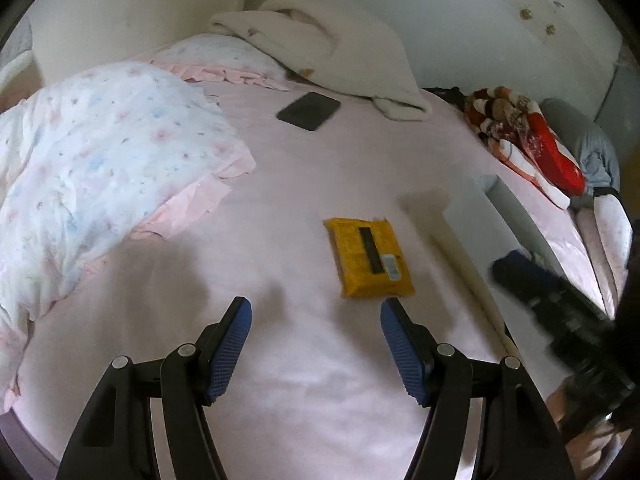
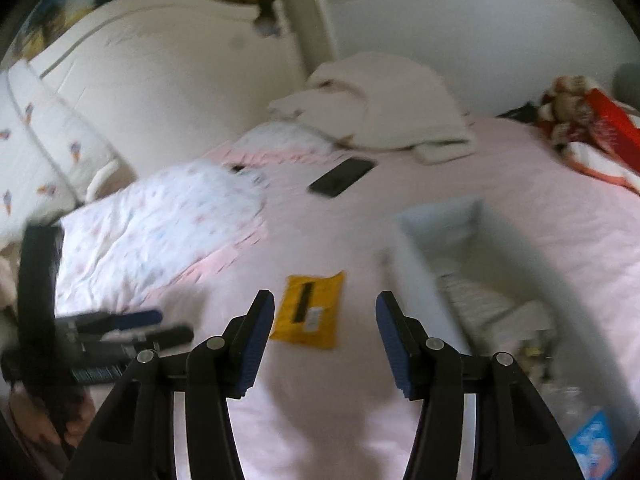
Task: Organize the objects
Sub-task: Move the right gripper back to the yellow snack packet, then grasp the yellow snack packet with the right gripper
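Observation:
A yellow flat packet (image 1: 368,258) with a black strip lies on the pink bed sheet (image 1: 280,184), just beyond my open, empty left gripper (image 1: 316,312). It also shows in the right wrist view (image 2: 310,310), just ahead of my open, empty right gripper (image 2: 325,304). A black phone (image 1: 309,111) lies farther back; it shows in the right wrist view too (image 2: 343,177). A white open box (image 2: 460,256) stands on the bed to the right of the packet, with things inside. The left gripper shows at the left edge of the right wrist view (image 2: 168,324).
A flowered quilt (image 1: 100,168) is bunched on the left. A white folded blanket (image 1: 332,48) lies at the back by the wall. A red and white garment (image 1: 528,140) lies at the right edge of the bed. A headboard (image 2: 160,72) stands behind.

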